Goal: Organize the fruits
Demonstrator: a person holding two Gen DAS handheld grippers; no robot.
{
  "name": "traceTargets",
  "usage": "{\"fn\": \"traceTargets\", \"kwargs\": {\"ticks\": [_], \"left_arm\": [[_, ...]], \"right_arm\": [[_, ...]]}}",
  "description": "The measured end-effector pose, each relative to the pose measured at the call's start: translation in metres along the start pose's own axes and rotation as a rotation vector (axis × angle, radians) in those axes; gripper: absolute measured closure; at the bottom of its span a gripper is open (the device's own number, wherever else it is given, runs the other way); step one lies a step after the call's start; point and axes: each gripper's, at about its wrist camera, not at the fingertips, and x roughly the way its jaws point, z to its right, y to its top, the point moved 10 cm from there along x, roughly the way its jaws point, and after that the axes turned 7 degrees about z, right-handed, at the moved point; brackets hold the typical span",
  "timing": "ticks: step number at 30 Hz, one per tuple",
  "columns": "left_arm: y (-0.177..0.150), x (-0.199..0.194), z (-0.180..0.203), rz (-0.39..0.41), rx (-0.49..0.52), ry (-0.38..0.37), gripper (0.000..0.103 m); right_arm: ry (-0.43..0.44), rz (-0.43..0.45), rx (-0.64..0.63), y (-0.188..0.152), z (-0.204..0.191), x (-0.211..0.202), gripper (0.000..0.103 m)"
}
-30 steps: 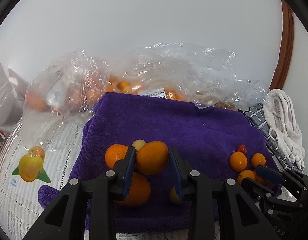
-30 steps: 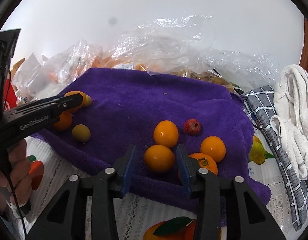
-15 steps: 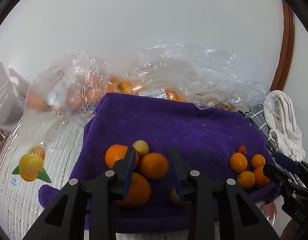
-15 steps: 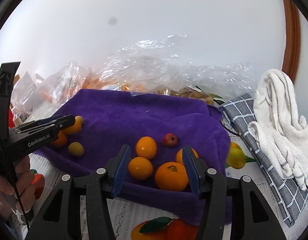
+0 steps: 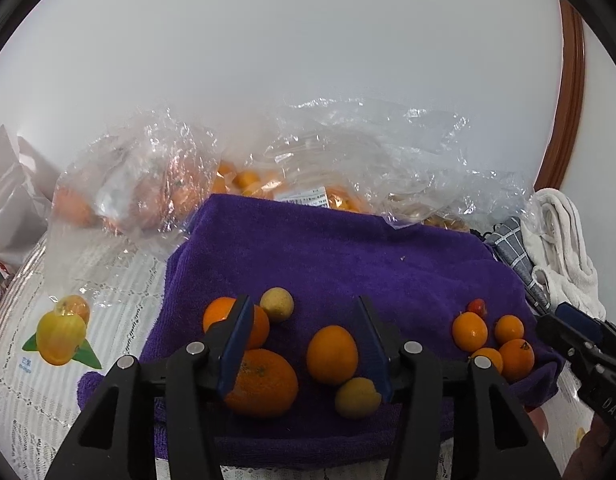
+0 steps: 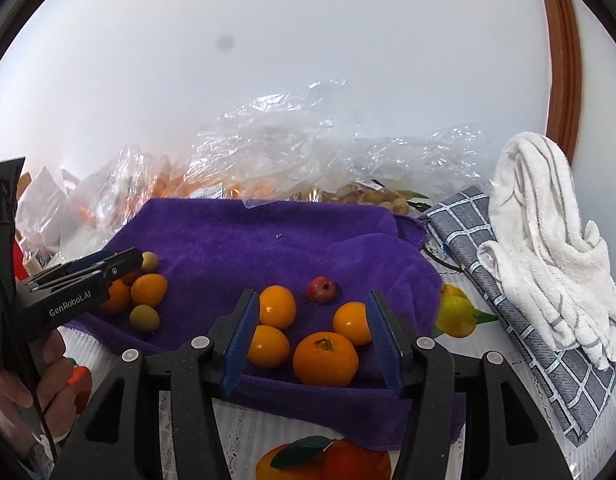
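Left wrist view: the left gripper (image 5: 305, 338) has its fingers spread wide and holds nothing. An orange (image 5: 332, 355) lies on the purple towel (image 5: 348, 248) between them, touching neither. A bigger orange (image 5: 263, 383) sits by the left finger, another (image 5: 223, 316) partly hidden behind it, with one yellow fruit (image 5: 276, 304) farther off and one (image 5: 356, 398) nearer. At the right, four small oranges (image 5: 492, 340) cluster with a tiny red fruit (image 5: 477, 306) (just beyond them). Plastic bags (image 5: 243, 176) of fruit lie at the far edge.

Right wrist view: the right gripper (image 6: 314, 330) is likewise open and empty, over the near edge of the towel (image 6: 267, 248). A stemmed orange (image 6: 326, 359) and three smaller ones (image 6: 276, 306) lie between or near the fingers, a red fruit (image 6: 322, 289) behind. The left gripper (image 6: 107, 268) reaches in at the left over its own pile (image 6: 147, 290). A white towel (image 6: 548, 248) rests on a checked cloth (image 6: 484, 264) at the right.
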Motion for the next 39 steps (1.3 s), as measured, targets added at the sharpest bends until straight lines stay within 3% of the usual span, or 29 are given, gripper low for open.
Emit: {"fn": "traceTargets", "kwargs": {"ticks": [4,7,13,15,19,26,27,31,36,39], "left_arm": [[0.007,-0.009,0.002,0.046,0.033,0.021,0.047],[0.014,-0.020,0.009,0.095,0.088,0.037,0.037],[0.032,-0.052,0.027,0.160,0.162,0.051,0.032],[0.034,-0.067,0.028,0.140,0.138,0.064,0.026],[0.018,-0.100,0.034,0.015,0.095,0.035,0.025],[-0.003,-0.182,0.027,-0.028,0.071,0.057,0.020],[-0.004,-0.190,0.027,-0.027,0.065,0.059,0.018],[-0.001,-0.229,0.031,-0.009,0.065,0.072,0.013],[0.003,-0.262,0.041,0.008,0.097,0.091,0.009],[0.005,-0.275,0.046,0.015,0.098,0.093,0.009]], "right_arm": [[-0.031,0.031,0.042,0.016,0.006,-0.012,0.048],[-0.032,0.037,0.081,0.027,0.009,-0.030,0.048],[0.004,-0.036,0.192,0.022,0.024,-0.069,0.048],[-0.006,-0.053,0.211,0.016,0.032,-0.085,0.048],[-0.092,-0.042,0.196,0.013,0.051,-0.120,0.048],[-0.096,-0.080,0.121,0.005,0.049,-0.170,0.048],[-0.099,-0.091,0.109,0.001,0.047,-0.176,0.046],[-0.086,-0.091,0.082,-0.013,0.040,-0.205,0.017],[-0.099,-0.049,0.060,-0.016,0.038,-0.235,0.006],[-0.100,-0.033,0.066,-0.016,0.041,-0.252,0.006]]}}
